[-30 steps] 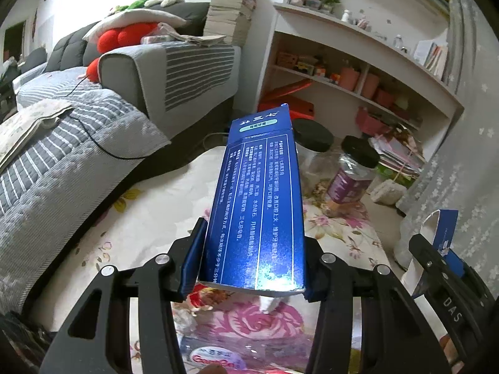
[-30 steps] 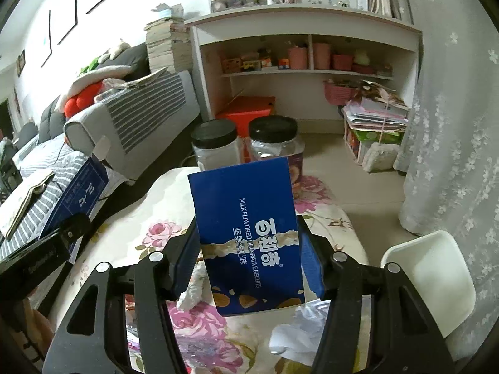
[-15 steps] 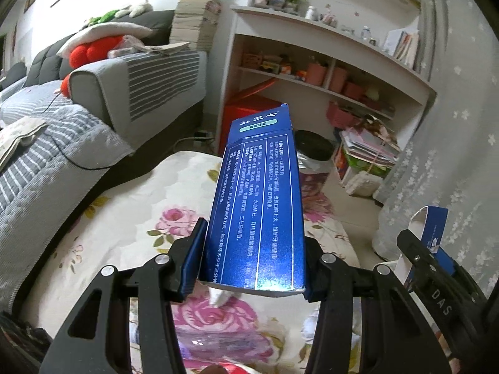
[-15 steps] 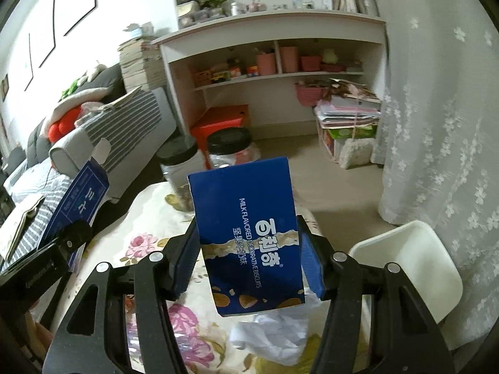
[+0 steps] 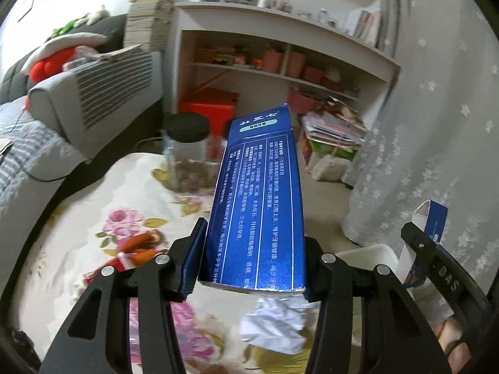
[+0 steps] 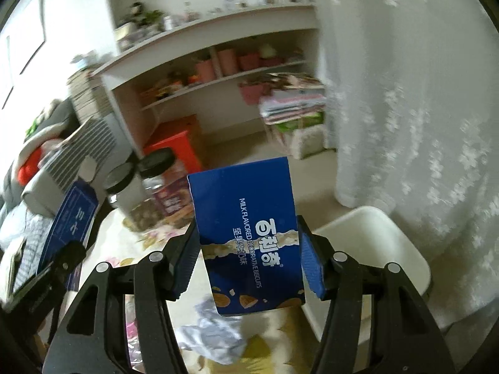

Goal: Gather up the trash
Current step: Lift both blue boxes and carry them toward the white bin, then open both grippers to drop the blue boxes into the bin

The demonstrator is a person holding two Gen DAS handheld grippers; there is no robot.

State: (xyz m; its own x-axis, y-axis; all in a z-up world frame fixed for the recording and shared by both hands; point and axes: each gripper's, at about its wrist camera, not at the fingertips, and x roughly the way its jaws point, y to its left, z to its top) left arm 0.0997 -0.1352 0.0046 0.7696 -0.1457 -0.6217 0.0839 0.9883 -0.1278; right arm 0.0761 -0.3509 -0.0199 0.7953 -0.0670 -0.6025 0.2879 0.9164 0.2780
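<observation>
Left gripper [image 5: 252,265]: jaws clamped on a long dark-blue carton [image 5: 262,205], pads pressing its two long sides near the open lower end; the carton juts forward and up, white print facing the camera. Right gripper [image 6: 249,268]: jaws clamped on a blue biscuit box [image 6: 249,233], "MILK FLAVORED DECORATIVE BISCUITS" legible on the face, box upright between the pads. Both boxes are held in the air above the table with the floral cloth [image 5: 93,205]. On the cloth: crumpled white paper [image 5: 274,321] directly below the left gripper's carton, a red-orange wrapper [image 5: 137,246] to the left of it. Two clear jars with black lids stand at the far edge of the table; the nearer one [image 5: 187,152] is partly filled with something brown. A white bin [image 6: 374,243] sits on the floor just beside the table's right edge, below and to the right of the biscuit box, next to the flowered curtain [image 6: 421,109]. In the left wrist view the right gripper's box shows at the right margin, with fingers [image 5: 452,339] of the person's hand below it. Background is motion-blurred: shelving unit [image 5: 280,62], striped sofa arm [image 5: 93,87].
</observation>
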